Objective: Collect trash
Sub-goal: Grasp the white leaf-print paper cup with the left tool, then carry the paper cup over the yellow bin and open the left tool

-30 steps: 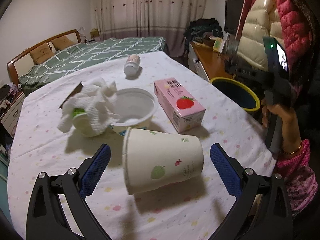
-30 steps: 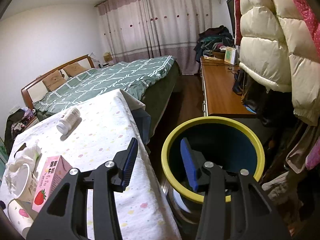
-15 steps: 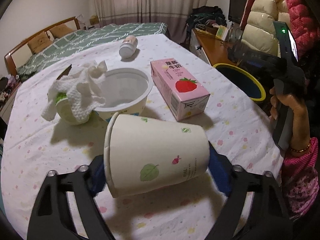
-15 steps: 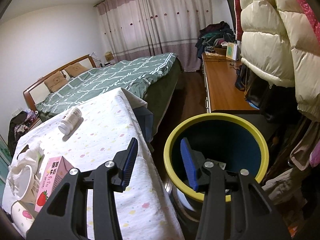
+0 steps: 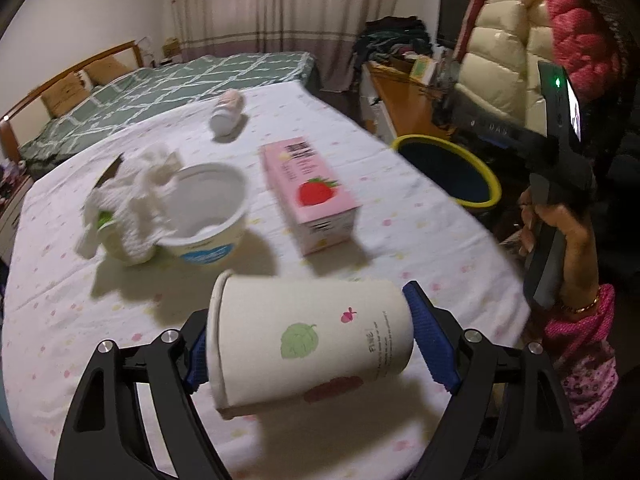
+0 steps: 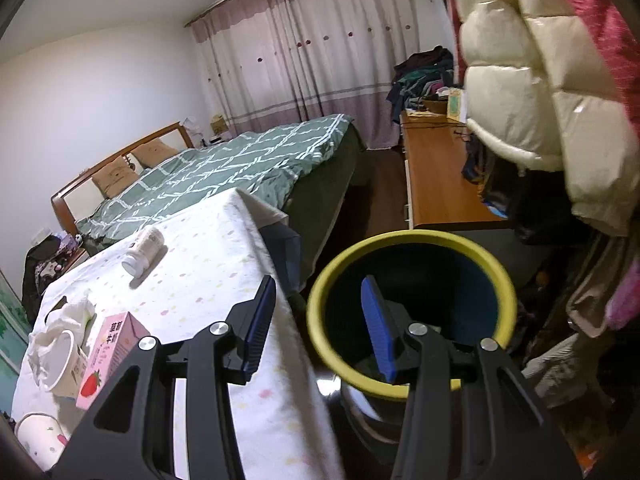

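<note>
My left gripper [image 5: 308, 340] is shut on a white paper cup [image 5: 308, 336] with a green leaf print, held on its side just above the table. Behind it are a white plastic bowl [image 5: 208, 208], a crumpled white tissue [image 5: 132, 196] over a small cup, a pink strawberry milk carton [image 5: 312, 192] and a small white bottle [image 5: 226, 114] lying down. My right gripper [image 6: 316, 320] is open and empty, hovering over the rim of the yellow-rimmed blue trash bin [image 6: 412, 308], which also shows in the left wrist view [image 5: 452, 172].
The table [image 5: 60, 312] has a white dotted cloth; its right edge runs beside the bin. A bed [image 6: 224, 176] stands behind, a wooden desk [image 6: 436, 176] at the right, and hanging jackets [image 6: 536, 80] close above the bin.
My left gripper closed on the paper cup and lifted it off the table, drawing back slightly. My right gripper stayed open above the bin.
</note>
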A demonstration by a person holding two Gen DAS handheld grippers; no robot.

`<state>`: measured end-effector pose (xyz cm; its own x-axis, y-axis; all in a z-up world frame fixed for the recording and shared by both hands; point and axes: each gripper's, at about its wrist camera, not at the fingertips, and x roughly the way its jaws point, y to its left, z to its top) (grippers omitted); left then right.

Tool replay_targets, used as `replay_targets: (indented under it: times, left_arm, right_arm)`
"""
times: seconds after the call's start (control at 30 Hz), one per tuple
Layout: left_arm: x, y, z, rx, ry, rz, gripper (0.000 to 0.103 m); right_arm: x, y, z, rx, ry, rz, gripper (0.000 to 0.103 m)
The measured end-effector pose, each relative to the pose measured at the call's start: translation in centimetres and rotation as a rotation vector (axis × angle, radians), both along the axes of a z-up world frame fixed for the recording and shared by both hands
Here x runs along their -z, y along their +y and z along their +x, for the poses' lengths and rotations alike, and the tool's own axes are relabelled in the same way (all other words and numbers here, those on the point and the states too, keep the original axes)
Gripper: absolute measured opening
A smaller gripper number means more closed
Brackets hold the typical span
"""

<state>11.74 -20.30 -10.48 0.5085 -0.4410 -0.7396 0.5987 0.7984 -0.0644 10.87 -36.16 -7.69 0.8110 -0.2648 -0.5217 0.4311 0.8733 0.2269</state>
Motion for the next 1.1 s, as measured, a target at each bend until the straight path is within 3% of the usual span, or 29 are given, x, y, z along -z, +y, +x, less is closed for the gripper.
replay_targets:
  times: [0.27,0.4,0.47,0.63,0.73,1.03,1.1]
  left_arm:
    - [-1.6,-5.0,0.7,0.092,-0.012,-0.033,0.073]
    - [-1.7,-6.3,1.4,0.090,-0.022,0.011,0.073]
    - [-1.5,-6.2,1.4,0.083,-0.021,0.032,0.073]
    - [-0.9,-5.2,0.8,0.078,-0.029,0.100,0.092]
    - [-0.6,-4.2,-0.1,0.098,-0.033,0.142,0.096]
    - [1.4,-2.1,0.0,0.063,-0.007,0.184,0.097]
    - [2.0,-1.7,0.3,0.047,0.006,0.186,0.089]
  right_arm:
    - [-1.2,-3.0,-5.7,0.066,-0.032,-0.008,0.043]
    - [-1.0,-4.3,-7.2,0.084,-0.040,0.021,0.043]
    - [-0.5,-4.7,-7.2,0.082,-0.038,0.036,0.043]
    - [0.3,-4.6,-6.3,0.049,-0.030,0.063,0.043]
    - [0.6,-4.0,-5.8,0.028,-0.027,0.070,0.043]
    - [-0.1,-3.2,-6.2,0.020,-0.037,0.058,0.043]
    - [-0.4,-3.2,-6.4,0.022,-0.040,0.052,0.043]
